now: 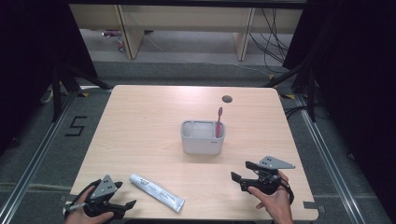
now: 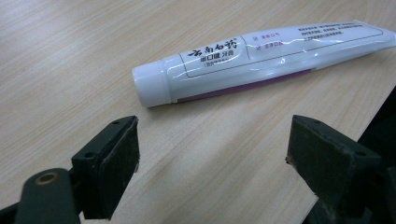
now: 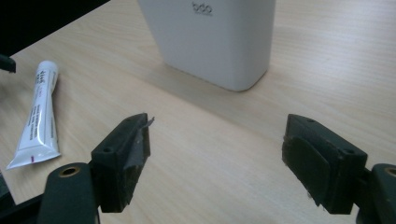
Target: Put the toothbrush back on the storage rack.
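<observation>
A white toothpaste tube [image 1: 156,192] lies flat near the table's front edge, cap toward the far left. In the left gripper view the toothpaste tube [image 2: 261,58] lies just beyond the jaws. My left gripper [image 1: 123,195] is open at the front left corner, a short way left of the tube. A white holder [image 1: 202,137] stands mid-table with a pink toothbrush [image 1: 218,122] upright in its right end. My right gripper [image 1: 243,170] is open and empty, in front of and right of the holder [image 3: 210,37]. The tube [image 3: 39,114] lies to its left.
The wooden table [image 1: 140,126] has a round cable hole [image 1: 227,98] at the back. Black curtains and stand legs flank the table on both sides. The front edge runs right beside both grippers.
</observation>
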